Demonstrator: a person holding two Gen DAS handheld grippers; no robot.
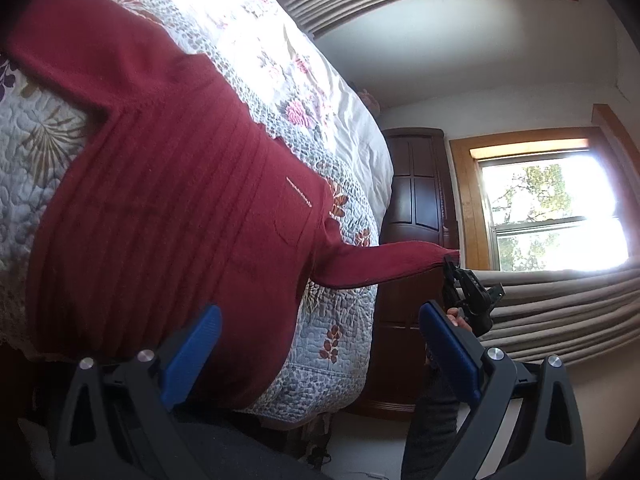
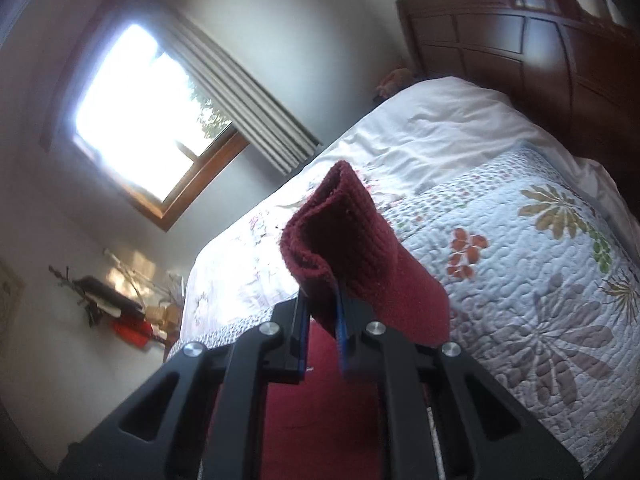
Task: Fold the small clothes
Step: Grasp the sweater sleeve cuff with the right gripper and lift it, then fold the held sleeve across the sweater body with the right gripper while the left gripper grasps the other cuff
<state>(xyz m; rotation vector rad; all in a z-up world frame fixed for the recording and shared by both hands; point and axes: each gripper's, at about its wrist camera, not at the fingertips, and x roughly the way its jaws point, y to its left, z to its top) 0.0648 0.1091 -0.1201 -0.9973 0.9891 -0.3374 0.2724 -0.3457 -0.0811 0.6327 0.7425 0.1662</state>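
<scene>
On the quilted floral bedspread (image 1: 52, 168) a dark red knitted sweater (image 1: 160, 208) is laid flat, its body spread across the bed and its hem reaching the near edge. The hem is partly hidden behind the left gripper (image 1: 320, 344), and the far part of the bed is washed out by window glare. The left gripper is seen with its blue pads (image 1: 192, 356) spread wide, nothing between them, hovering just above the hem. One sleeve (image 1: 384, 264) is stretched out past the side edge of the bed, over the floor, toward the dark wooden cabinet (image 1: 416, 200). Its cuff (image 2: 340, 224) is clamped between the closed fingers of the right gripper (image 2: 324, 320); in the left wrist view that gripper (image 1: 452, 268) is small and dark, with part of a hand (image 1: 460, 320) behind it. Open quilt is left beyond the sweater, toward the white sheet (image 2: 432, 120) and headboard (image 2: 540, 48).
</scene>
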